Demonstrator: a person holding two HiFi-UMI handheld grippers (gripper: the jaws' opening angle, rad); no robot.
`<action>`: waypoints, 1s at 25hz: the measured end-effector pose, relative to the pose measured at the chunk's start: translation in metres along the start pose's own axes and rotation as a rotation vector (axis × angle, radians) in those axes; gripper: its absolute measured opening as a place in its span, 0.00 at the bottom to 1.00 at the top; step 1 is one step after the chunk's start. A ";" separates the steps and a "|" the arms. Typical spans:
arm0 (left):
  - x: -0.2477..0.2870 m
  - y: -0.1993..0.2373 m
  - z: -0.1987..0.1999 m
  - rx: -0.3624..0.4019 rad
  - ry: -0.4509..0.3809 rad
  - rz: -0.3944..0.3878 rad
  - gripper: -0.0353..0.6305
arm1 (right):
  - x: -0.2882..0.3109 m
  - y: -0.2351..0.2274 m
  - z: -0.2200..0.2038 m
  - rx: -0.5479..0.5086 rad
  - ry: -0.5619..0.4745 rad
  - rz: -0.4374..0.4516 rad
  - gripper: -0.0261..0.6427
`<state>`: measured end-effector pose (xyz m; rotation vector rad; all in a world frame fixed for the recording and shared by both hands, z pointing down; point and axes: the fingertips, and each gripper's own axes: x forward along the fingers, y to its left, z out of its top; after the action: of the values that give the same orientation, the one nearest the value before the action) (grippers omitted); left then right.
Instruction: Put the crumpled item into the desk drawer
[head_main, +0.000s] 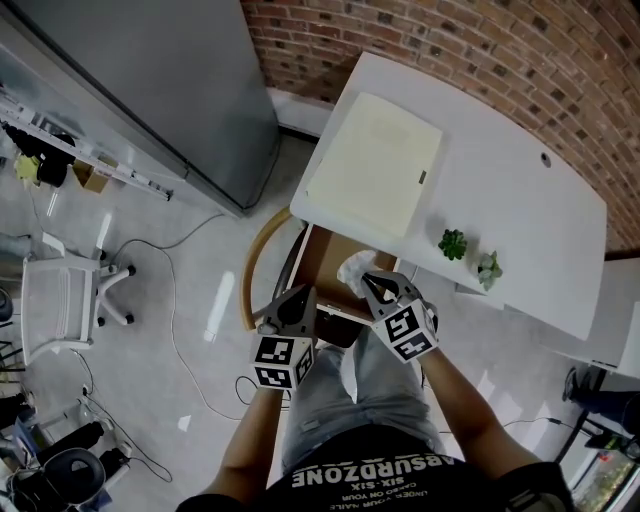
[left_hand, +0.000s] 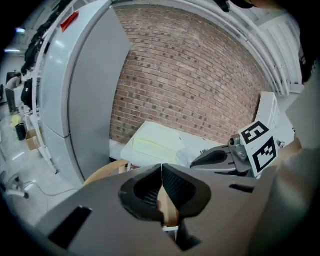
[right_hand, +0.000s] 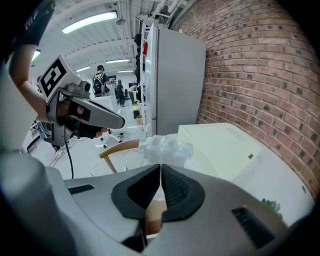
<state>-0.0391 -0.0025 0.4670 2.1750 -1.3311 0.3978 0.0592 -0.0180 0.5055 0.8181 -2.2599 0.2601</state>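
A crumpled white plastic item (head_main: 354, 271) hangs over the open desk drawer (head_main: 322, 262), whose brown inside shows below the white desk's (head_main: 520, 190) front edge. My right gripper (head_main: 371, 284) is shut on the crumpled item (right_hand: 165, 147), which bulges just past its closed tips (right_hand: 160, 167). In the left gripper view the item (left_hand: 183, 156) sits at the nose of the right gripper (left_hand: 194, 161). My left gripper (head_main: 292, 303) is to the left of the drawer, shut (left_hand: 161, 170) with nothing in it.
A pale yellow pad (head_main: 375, 160) lies on the desk, with two small green plants (head_main: 452, 243) near its front edge. A curved wooden chair back (head_main: 256, 270) stands left of the drawer. A tall grey cabinet (head_main: 150, 80) rises further left. Cables cross the floor (head_main: 170, 300).
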 end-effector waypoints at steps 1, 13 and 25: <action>0.000 0.000 -0.001 -0.003 0.000 0.000 0.06 | 0.002 0.001 -0.002 -0.002 0.000 0.003 0.05; 0.005 0.000 -0.017 -0.019 0.009 0.015 0.06 | 0.014 0.007 -0.020 -0.011 0.041 0.034 0.05; 0.004 0.003 -0.029 -0.039 0.010 0.032 0.06 | 0.025 0.009 -0.028 -0.036 0.068 0.051 0.05</action>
<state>-0.0393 0.0104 0.4929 2.1194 -1.3580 0.3909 0.0550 -0.0115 0.5431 0.7226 -2.2176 0.2664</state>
